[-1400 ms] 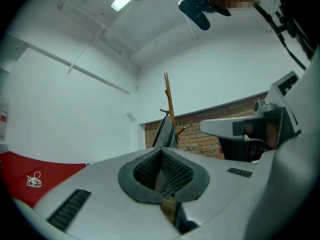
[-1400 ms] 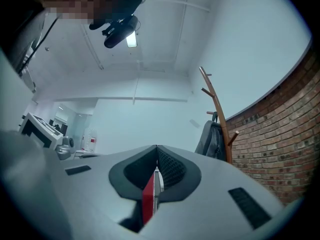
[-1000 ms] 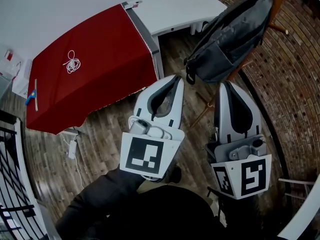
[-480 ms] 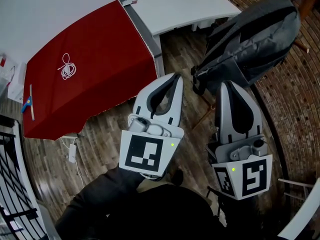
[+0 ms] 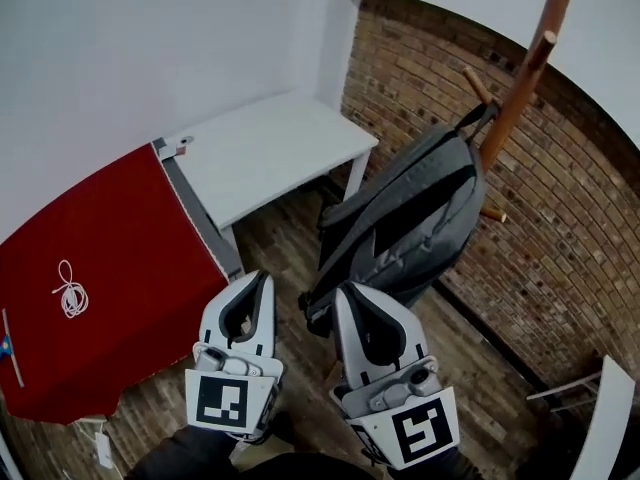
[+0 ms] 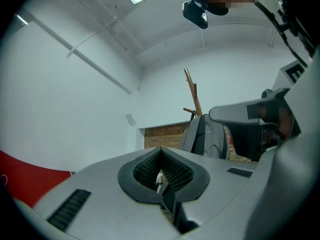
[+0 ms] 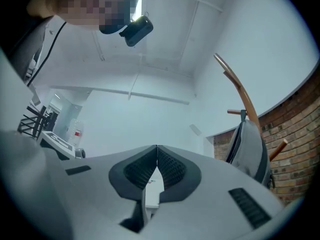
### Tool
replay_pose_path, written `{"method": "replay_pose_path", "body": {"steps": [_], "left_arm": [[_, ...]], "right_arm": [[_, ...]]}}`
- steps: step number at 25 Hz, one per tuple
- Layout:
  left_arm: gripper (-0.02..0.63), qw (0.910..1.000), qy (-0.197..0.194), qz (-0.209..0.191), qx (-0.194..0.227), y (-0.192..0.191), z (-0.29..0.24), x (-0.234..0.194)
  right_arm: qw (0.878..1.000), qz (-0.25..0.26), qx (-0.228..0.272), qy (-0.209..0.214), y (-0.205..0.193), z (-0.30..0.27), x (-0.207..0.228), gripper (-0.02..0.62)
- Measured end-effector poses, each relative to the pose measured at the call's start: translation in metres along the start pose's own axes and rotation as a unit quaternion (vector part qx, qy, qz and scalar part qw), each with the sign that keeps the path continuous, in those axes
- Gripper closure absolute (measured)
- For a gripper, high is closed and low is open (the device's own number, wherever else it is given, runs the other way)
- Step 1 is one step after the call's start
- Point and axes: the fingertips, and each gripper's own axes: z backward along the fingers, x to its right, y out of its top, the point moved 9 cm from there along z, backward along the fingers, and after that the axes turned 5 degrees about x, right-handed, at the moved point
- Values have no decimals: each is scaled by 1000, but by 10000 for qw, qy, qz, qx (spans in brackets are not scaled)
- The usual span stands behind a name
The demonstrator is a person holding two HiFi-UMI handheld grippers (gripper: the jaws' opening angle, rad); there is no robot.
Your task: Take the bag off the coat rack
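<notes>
A grey backpack point(image 5: 410, 218) hangs by its top loop from a peg of the wooden coat rack point(image 5: 520, 78), in front of the brick wall. Both grippers are held low, below the bag and pointing toward it. My left gripper point(image 5: 264, 276) is shut and empty, left of the bag's bottom corner. My right gripper point(image 5: 344, 288) is shut and empty too, its tips just short of the bag's lower edge. The left gripper view shows the backpack point(image 6: 205, 136) and rack point(image 6: 191, 91) beyond the closed tips point(image 6: 160, 149). From the right gripper view, the backpack point(image 7: 250, 151) hangs right of the closed tips point(image 7: 157, 147).
A white desk point(image 5: 270, 153) stands against the white wall left of the bag. Beside it is a red-covered table point(image 5: 100, 268) with a coiled white cable point(image 5: 68, 293). The brick wall point(image 5: 560, 228) runs behind the rack. The floor is wood planks.
The head view has swung up: the bag and rack now sit higher and more central, the grippers lower in frame. Both grippers stayed shut and close together.
</notes>
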Motion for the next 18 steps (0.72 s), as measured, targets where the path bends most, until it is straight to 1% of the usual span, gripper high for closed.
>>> {"method": "replay_pose_path", "body": {"steps": [3, 5, 8, 11, 14, 18], "left_arm": [[597, 9998, -178, 8, 50, 2, -14, -11], [597, 9994, -321, 29, 81, 0, -24, -13], [597, 9982, -580, 23, 130, -4, -37, -7], [597, 9966, -815, 9, 134, -6, -47, 3], [597, 9953, -946, 125, 151, -5, -59, 13], [597, 9940, -1052, 125, 273, -5, -79, 21]], "right_arm": [[9997, 94, 87, -206, 15, -8, 7, 588], [9987, 244, 106, -427, 20, -5, 14, 588], [9959, 448, 89, -775, 24, 0, 28, 588], [9929, 572, 64, -1039, 28, 5, 41, 588], [9905, 664, 78, -1198, 31, 9, 53, 588], [9877, 753, 99, -1366, 30, 8, 70, 588]]}}
